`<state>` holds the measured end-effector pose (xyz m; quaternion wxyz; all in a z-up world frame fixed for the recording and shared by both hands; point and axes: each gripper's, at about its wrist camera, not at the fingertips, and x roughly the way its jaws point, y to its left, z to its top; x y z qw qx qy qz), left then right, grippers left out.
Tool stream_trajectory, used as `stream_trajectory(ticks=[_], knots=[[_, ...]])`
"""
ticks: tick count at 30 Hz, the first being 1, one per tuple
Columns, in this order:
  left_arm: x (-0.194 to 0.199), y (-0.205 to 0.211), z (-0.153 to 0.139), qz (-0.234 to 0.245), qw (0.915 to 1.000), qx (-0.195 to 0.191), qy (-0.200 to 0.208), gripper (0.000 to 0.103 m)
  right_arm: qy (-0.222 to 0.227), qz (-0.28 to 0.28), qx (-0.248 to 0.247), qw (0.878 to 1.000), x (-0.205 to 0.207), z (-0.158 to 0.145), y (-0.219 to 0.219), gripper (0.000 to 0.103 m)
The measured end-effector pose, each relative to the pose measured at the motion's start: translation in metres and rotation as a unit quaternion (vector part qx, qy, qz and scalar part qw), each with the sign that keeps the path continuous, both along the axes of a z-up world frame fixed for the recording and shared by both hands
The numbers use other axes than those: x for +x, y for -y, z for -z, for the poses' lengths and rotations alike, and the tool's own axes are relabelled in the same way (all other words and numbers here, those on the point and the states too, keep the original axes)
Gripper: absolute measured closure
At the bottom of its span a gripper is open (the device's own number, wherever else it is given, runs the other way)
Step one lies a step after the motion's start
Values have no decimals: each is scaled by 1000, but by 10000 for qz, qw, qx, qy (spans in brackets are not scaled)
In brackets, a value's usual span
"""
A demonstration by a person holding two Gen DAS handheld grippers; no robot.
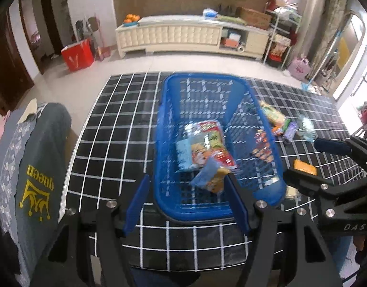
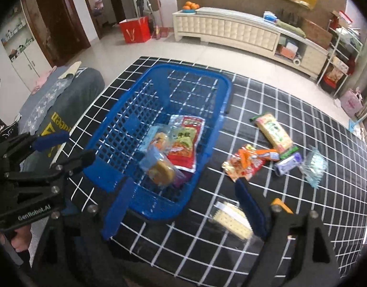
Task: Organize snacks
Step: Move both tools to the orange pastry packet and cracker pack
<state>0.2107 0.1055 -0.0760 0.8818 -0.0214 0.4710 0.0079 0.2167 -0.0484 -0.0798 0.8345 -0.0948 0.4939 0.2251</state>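
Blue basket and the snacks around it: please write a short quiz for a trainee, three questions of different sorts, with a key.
1. True or false: the blue basket already holds several snack packs.
2. Where does the clear pack of pale crackers lie?
A. inside the basket
B. on the table, close to a finger of the right tool
C. on the floor
3. Fill in the word: the left tool and the right tool both stand ___, and neither holds a snack.

Key: 1 true; 2 B; 3 open.
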Motion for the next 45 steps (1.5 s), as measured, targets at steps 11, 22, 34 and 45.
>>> stream_trajectory(ticks=[11, 22, 34, 45], knots=[[-16, 75, -38, 458, 9984, 53, 322, 31, 354, 610, 117, 9974, -29, -39, 91, 14], [-21, 167, -39, 1049, 9941, -3, 260, 24, 408, 1071, 138, 9933, -47, -39, 181, 13], [-9, 225, 25, 1372, 9896, 243, -365, 24, -15, 813, -49, 9967, -31, 23, 229, 13], [11, 236, 110, 979, 9906, 167, -940, 24, -221, 10, -383, 9990, 4, 96, 223, 13]])
